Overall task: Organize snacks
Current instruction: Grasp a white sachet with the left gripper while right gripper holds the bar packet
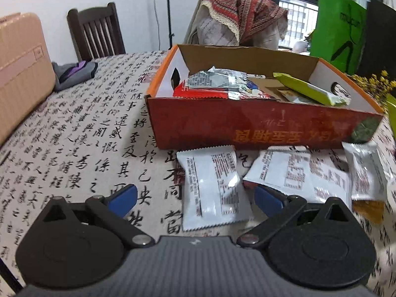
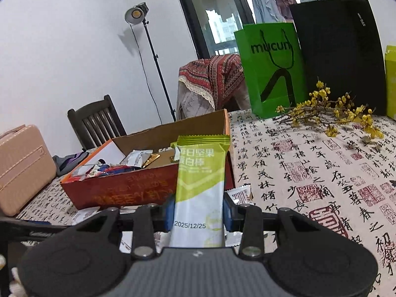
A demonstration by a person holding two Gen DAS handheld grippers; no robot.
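An open red and orange cardboard box [image 1: 247, 126] [image 2: 118, 188] sits on the calligraphy-print tablecloth with several snack packets inside, among them a green bar [image 1: 309, 90]. White snack packets [image 1: 212, 185] lie face down on the cloth in front of the box. My left gripper [image 1: 195, 195] hovers over them, open, with the nearest white packet between its blue fingertips but not pinched. My right gripper [image 2: 199, 210] is shut on a green and white nut bar [image 2: 200, 185], held upright just in front of the box's right end.
A pink case [image 1: 22, 74] stands at the table's left edge by a dark wooden chair [image 1: 95, 32]. Green [image 2: 269, 66] and black [image 2: 341, 54] paper bags and a sprig of yellow flowers [image 2: 329, 113] sit at the back right. A cloth-draped chair [image 1: 237, 17] stands behind the box.
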